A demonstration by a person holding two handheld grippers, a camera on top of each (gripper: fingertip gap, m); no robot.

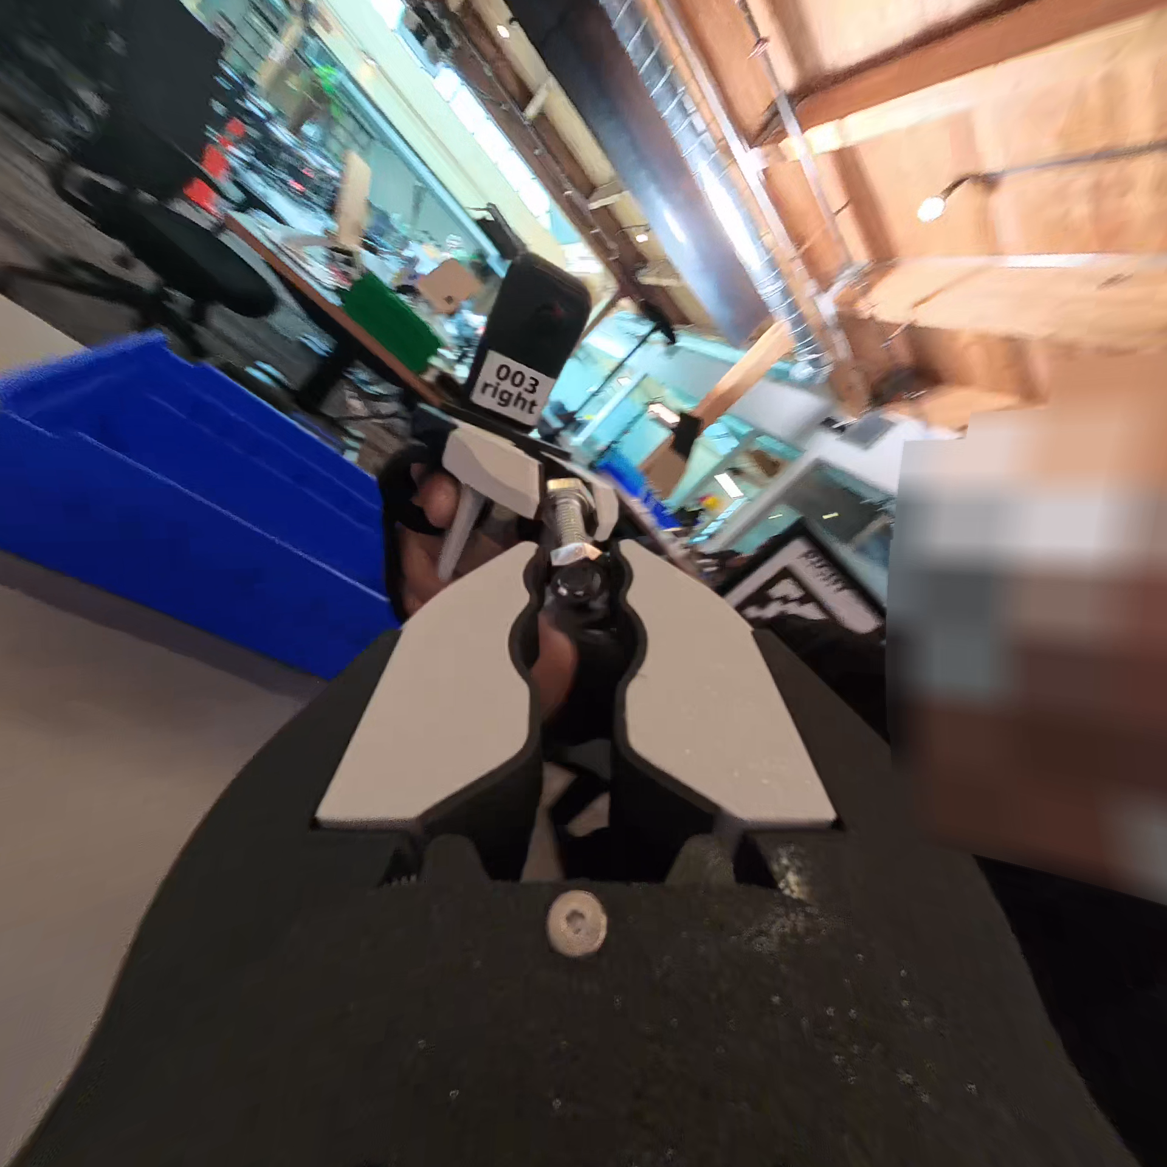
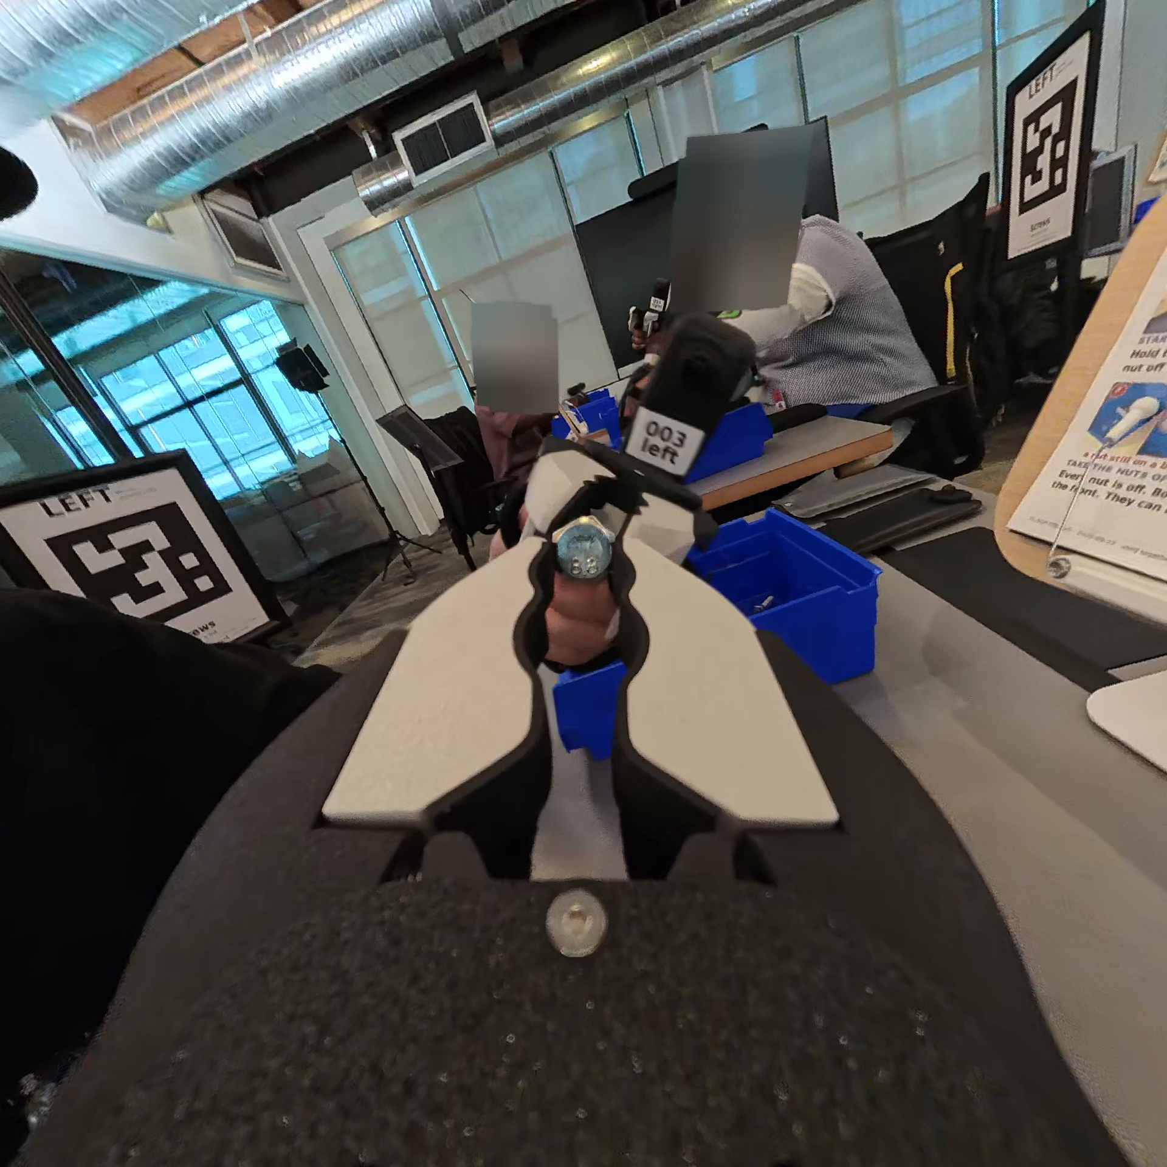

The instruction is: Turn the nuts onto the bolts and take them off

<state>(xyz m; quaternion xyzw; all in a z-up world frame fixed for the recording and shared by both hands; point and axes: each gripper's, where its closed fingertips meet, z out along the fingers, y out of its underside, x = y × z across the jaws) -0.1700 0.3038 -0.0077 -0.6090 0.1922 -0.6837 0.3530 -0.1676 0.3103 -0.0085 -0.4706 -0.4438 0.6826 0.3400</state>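
Note:
Both grippers meet tip to tip above the table. In the left wrist view my left gripper (image 1: 573, 568) is shut on a silver hex nut (image 1: 576, 554) that sits on the threaded shaft of a bolt (image 1: 566, 521). The right gripper (image 1: 556, 489) faces it and holds the far end of the bolt. In the right wrist view my right gripper (image 2: 584, 559) is shut on the bolt's hex head (image 2: 584, 548), seen end-on. The left gripper (image 2: 603, 514) is just beyond it, and the nut is hidden there.
A blue bin (image 1: 189, 492) stands on the grey table (image 1: 95, 758) to the left. In the right wrist view a blue bin (image 2: 789, 593) holds a loose bolt. An instruction sheet (image 2: 1105, 454) leans at the right, a marker board (image 2: 132, 562) stands at the left, and people sit behind. The grippers are tip to tip, or close to it.

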